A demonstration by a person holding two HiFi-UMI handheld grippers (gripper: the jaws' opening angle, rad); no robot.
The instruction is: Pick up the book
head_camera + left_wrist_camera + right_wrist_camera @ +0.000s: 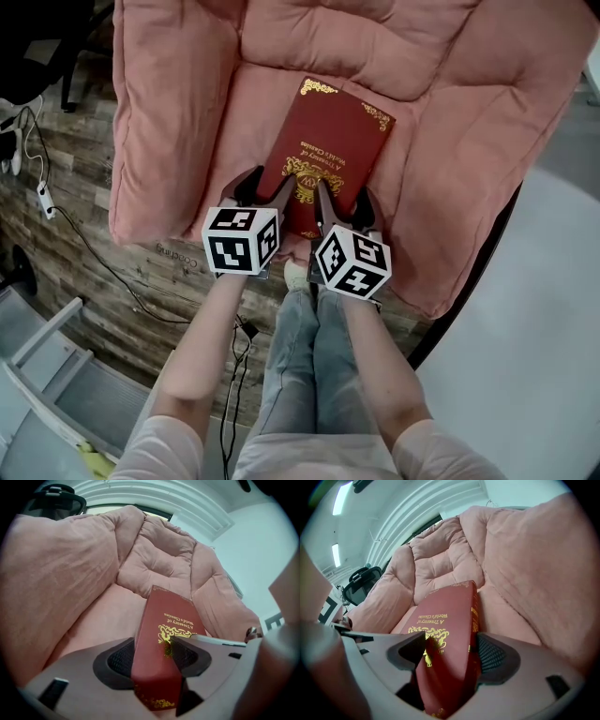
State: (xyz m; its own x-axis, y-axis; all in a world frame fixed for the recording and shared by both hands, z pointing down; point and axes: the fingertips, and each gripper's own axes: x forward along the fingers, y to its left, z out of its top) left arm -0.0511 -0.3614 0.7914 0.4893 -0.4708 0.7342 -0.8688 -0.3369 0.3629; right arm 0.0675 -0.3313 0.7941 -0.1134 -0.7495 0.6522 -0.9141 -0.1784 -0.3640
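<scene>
The left gripper (154, 644) has the near left corner of a dark red hardback book (171, 611) between its jaws. They are set fairly wide, and both pads sit against the book, one at its outer edge and one over the gilt ornament on the cover.

The right gripper (451, 637) straddles the near right corner, on the spine side. Its jaws are spread very wide. The outer pad is just beside the gold-banded spine and the inner one is over the cover, with dark space around the book (445, 606) low between them. I read this as a loose straddle, not a clamp.

In the head view the two grippers sit side by side at the book's near end. The left gripper (269, 187) is at one corner and the right gripper (342, 202) at the other. The book (328, 131) runs away from the jaws, cover up, with its gold title lettering facing away from the person.

Under the book and all round the jaws is a thick pink tufted chair cushion (422, 56). Its padded back rises beyond the book's far end and its sides bulge up outside each gripper.

Behind the jaws are the marker cube of the left gripper (242, 241) and the marker cube of the right gripper (353, 262), then the person's bare forearms and jeans-clad legs (300, 375).

Out to the left of the cushion, a cable (103, 262) trails across a wood-patterned floor (84, 169). Far beyond the jaws, a black office chair (361, 581) stands past the cushion's edge.
</scene>
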